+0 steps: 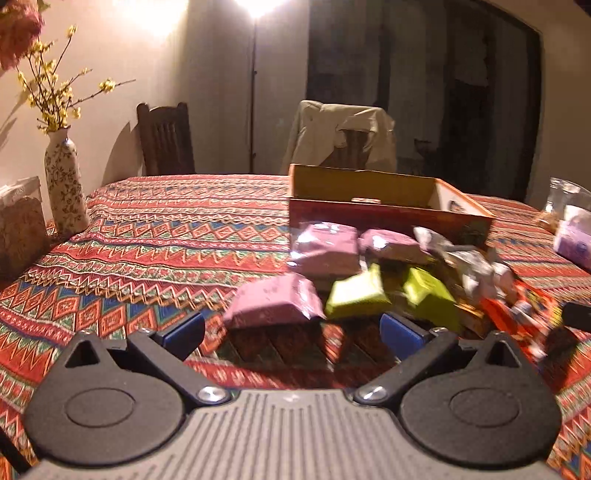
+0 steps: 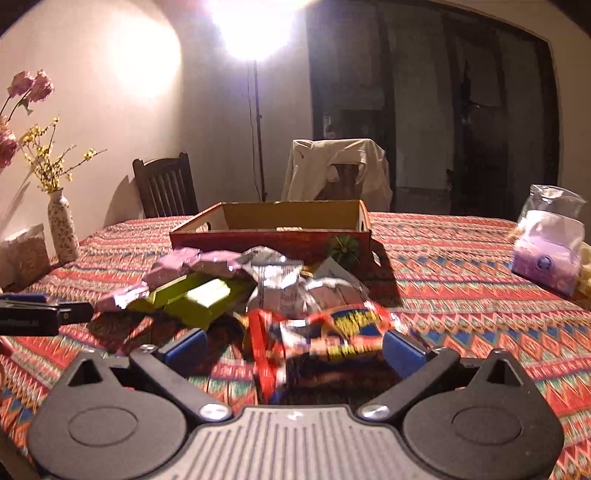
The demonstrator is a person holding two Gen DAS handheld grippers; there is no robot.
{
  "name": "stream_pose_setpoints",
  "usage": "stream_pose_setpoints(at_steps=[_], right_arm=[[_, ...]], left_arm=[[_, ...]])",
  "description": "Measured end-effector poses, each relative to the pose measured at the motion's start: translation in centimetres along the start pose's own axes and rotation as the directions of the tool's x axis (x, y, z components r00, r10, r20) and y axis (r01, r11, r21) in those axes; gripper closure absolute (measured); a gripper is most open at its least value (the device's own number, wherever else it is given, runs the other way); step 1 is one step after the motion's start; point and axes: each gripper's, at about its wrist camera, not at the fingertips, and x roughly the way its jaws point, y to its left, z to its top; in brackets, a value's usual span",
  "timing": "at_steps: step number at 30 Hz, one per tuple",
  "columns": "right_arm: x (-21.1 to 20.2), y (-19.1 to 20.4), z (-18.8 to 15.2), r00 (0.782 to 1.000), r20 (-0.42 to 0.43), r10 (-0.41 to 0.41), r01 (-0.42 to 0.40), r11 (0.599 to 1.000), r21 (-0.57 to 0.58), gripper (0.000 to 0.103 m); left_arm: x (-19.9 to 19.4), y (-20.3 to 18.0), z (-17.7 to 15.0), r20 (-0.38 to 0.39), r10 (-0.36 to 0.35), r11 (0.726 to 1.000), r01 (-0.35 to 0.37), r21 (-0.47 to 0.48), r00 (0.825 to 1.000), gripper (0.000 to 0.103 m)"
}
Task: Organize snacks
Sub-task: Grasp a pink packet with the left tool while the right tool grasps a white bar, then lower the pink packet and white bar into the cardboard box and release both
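Snack pile sits mid-table on the patterned tablecloth (image 1: 155, 236), just in front of an open cardboard box (image 1: 369, 188). In the pile: three pink packets, the nearest pink packet (image 1: 275, 301) lying just ahead of the left gripper (image 1: 291, 328), the other two pink packets (image 1: 327, 247) further back by the box wall. Two green packs (image 1: 356, 295) lie right of the near pink one, touching each other as far as I can tell. Silver foil wrappers (image 1: 454, 258) are heaped behind them, w/ a red-and-yellow wrapper (image 2: 332, 332) at the right end of the pile, directly in front of the right gripper (image 2: 293, 345).

Left gripper: blue-padded fingers (image 1: 184, 330) spread wide, nothing between them; near pink packet sits above the gap, not touched. Right gripper: fingers (image 2: 186, 345) also spread apart, the red-and-yellow wrapper lying between and just beyond the tips; contact w/ the right pad looks possible but blur makes it hard to say.

Box looks mostly bare inside from the right wrist view; a small dark green round thing (image 2: 343, 247) rests against its front wall.

Further out: a floral vase (image 1: 66, 184) w/ yellow sprigs at far left, clear bags (image 2: 550, 251) w/ pale purple contents at far right, two chairs behind the table, one draped w/ a beige jacket (image 1: 341, 133), and a bright floor lamp (image 2: 255, 29) by the wall
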Motion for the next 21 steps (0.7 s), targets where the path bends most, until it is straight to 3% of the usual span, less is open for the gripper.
stream_pose_setpoints(at_steps=[3, 9, 12, 14, 16, 17, 21], right_arm=[[3.5, -0.8, 1.8, 0.999, -0.012, 0.046, -0.045, 0.998, 0.035, 0.015], [10.3, -0.5, 3.8, 0.994, -0.058, 0.097, -0.095, 0.995, 0.028, 0.019], [13.2, -0.3, 4.3, 0.990, -0.089, 0.111, -0.109, 0.994, 0.030, 0.033], [14.8, -0.2, 4.3, 0.987, -0.103, 0.122, -0.119, 0.992, 0.037, 0.034], [15.9, -0.2, 4.0, 0.985, -0.111, 0.133, -0.128, 0.990, 0.051, 0.048], [16.3, -0.2, 3.9, 0.983, -0.117, 0.139, -0.133, 0.989, 0.057, 0.060], [16.0, -0.7, 3.9, 0.982, -0.075, 0.176, -0.169, 0.981, 0.094, 0.061]], left_arm=[[3.6, 1.5, 1.2, -0.034, 0.015, 1.000, -0.016, -0.026, 0.999, 0.000], [8.8, 3.3, 2.0, -0.138, -0.045, 0.996, 0.034, -0.085, 0.989, 0.000], [10.0, 3.3, 1.7, -0.164, -0.078, 0.994, 0.066, -0.082, 0.983, 0.014], [10.2, 3.2, 1.4, -0.152, -0.052, 0.996, 0.041, -0.078, 0.987, 0.024], [10.1, 2.9, 1.3, -0.146, -0.017, 0.998, 0.009, -0.059, 0.989, 0.033], [9.9, 2.9, 1.3, -0.142, -0.012, 0.998, 0.004, -0.059, 0.990, 0.036], [7.9, 3.1, 1.4, -0.120, 0.022, 0.996, -0.032, -0.081, 0.992, 0.037]])
